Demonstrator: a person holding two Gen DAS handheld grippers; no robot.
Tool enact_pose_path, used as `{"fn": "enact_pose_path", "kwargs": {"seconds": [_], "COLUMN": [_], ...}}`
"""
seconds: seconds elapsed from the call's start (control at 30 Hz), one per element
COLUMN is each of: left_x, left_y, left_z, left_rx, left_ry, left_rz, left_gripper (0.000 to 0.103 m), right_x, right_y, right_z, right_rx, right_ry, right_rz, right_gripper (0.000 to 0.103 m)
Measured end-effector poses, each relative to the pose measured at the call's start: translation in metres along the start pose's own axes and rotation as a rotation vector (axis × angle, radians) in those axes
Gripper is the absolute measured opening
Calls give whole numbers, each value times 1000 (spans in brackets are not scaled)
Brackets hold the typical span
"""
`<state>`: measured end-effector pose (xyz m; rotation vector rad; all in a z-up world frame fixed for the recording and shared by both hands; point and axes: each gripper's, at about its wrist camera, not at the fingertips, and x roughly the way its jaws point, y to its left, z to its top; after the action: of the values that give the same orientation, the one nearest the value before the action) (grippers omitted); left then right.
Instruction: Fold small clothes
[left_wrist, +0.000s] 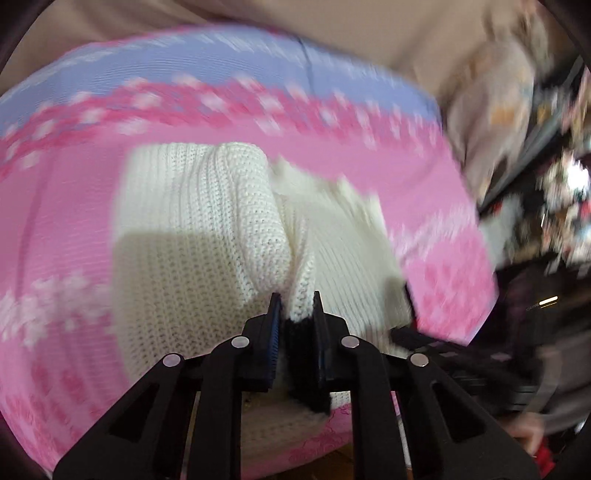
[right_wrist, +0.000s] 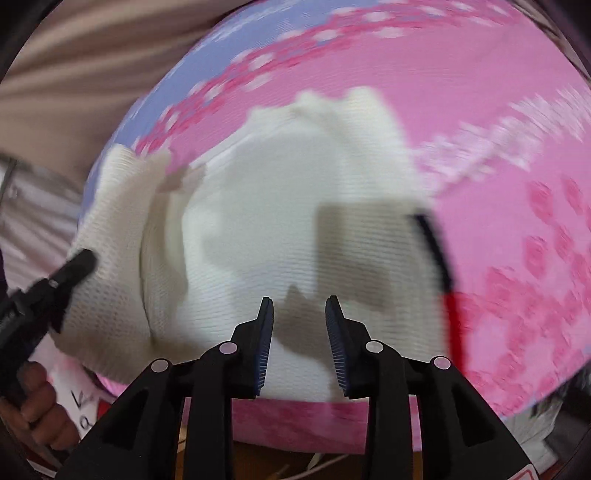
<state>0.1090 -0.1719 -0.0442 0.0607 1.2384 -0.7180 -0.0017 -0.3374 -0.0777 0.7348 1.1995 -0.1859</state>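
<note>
A white knitted garment (left_wrist: 207, 236) lies on a pink blanket (left_wrist: 62, 206) that has a band of pale blue along its far side and white and darker pink flower patterns across it. No box, basket or other container shows in either view, so the garment rests straight on the blanket. In the left wrist view the left gripper (left_wrist: 296, 308) has its jaws drawn narrow, and a raised ridge of the white knit is pinched between the two pads, with the fabric rising in a fold just ahead of the fingertips. The rest of the garment spreads flat to the left and right of that fold, partly in shadow. In the right wrist view the right gripper (right_wrist: 300, 308) stands over the near part of the same garment (right_wrist: 266, 206) with its jaws partly apart; nothing sits between the pads, and only flat white knit shows in the gap. At the left edge of that view the left gripper (right_wrist: 79, 264) pinches the lifted edge of the garment, and below it the hand (right_wrist: 35, 400) that holds it shows. A dark strip with a red end lies along the garment's right edge, too blurred to identify. Much of both views is smeared by motion.
</note>
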Motion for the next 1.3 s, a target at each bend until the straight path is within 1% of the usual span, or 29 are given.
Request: {"fn": "enact_pose_path", "kwargs": {"seconds": [0.07,0.1,0.17,0.2,0.23,0.27,0.3,0.33,0.37,0.4,0.43,0.5,0.57,0.63,0.7,0.77,0.8,0.83,0.87,0.9,0.93,1.0,1.03,1.07,1.1,1.13,1.2,1.27,1.3], "left_x": [25,25,8,-3,-18,-34,-45,-55,-60,-64,-66,-70,-72,-76,-86,-90,-92,-93,-95,-97,-99,-100,-100,-98,-95,-92,-85,-77,-74], "left_y": [-16,-20,-27,-29,-27,-21,-16,-8,3,17,29,56,74,89,101,103,103,103,102,99,96,90,85,80,74,69,57,46,42], "left_z": [-3,-4,-6,-6,-6,-7,-8,-9,-9,-11,-13,-24,-35,-45,-52,-55,-56,-56,-56,-57,-56,-54,-52,-50,-48,-46,-40,-33,-30], "left_rx": [28,31,27,23,15,1,-9,-17,-35,-59,-90,-168,-218,-259,-297,-305,-304,-301,-296,-288,-276,-245,-225,-207,-185,-162,-118,-91,-84], "left_ry": [72,75,27,-5,-49,-101,-133,-149,-148,-142,-135,-119,-101,-87,-105,-122,-127,-129,-133,-140,-146,-158,-161,-158,-154,-147,-138,-135,-130], "left_rz": [55,56,16,3,0,14,32,57,104,136,158,198,226,225,222,233,238,240,244,250,256,261,265,268,266,264,265,271,275], "left_gripper": [17,22,29,48,64,68,70,70,70,70,70,70,69,69,69,69,69,69,69,69,69,69,69,69,69,69,70,70,69], "right_x": [-10,-13,-21,-24,-28,-30,-30,-30,-31,-30,-26,-12,6,28,45,58,61,60,55,46,28,-3,-19,-19,-37,-50,-53,-36,-6], "right_y": [-19,-23,-26,-25,-23,-15,-10,-4,4,12,22,43,59,71,75,78,82,86,93,97,101,104,103,103,98,89,65,34,8], "right_z": [-3,-6,-11,-13,-14,-14,-15,-14,-14,-15,-15,-13,-7,-3,-4,-5,-6,-6,-4,-3,0,6,8,8,9,9,10,9,6], "right_rx": [33,43,41,31,17,-4,-17,-30,-51,-62,-71,-91,-106,-108,-89,-84,-95,-114,-139,-151,-168,-187,-191,-191,-193,-192,-176,-168,-148], "right_ry": [-32,-46,-80,-97,-113,-129,-133,-132,-124,-116,-106,-68,-21,35,84,120,122,121,104,79,29,-47,-85,-85,-132,-167,-185,-173,-102], "right_rz": [-4,-8,-12,-15,-15,-10,1,18,52,81,113,165,151,122,106,107,109,110,126,149,187,225,238,238,240,214,133,-3,-116], "right_gripper": [31,31,32,33,38,41,47,50,51,56,61,68,71,71,71,72,60,36,26,22,20,19,19,19,19,19,19,19,19]}}
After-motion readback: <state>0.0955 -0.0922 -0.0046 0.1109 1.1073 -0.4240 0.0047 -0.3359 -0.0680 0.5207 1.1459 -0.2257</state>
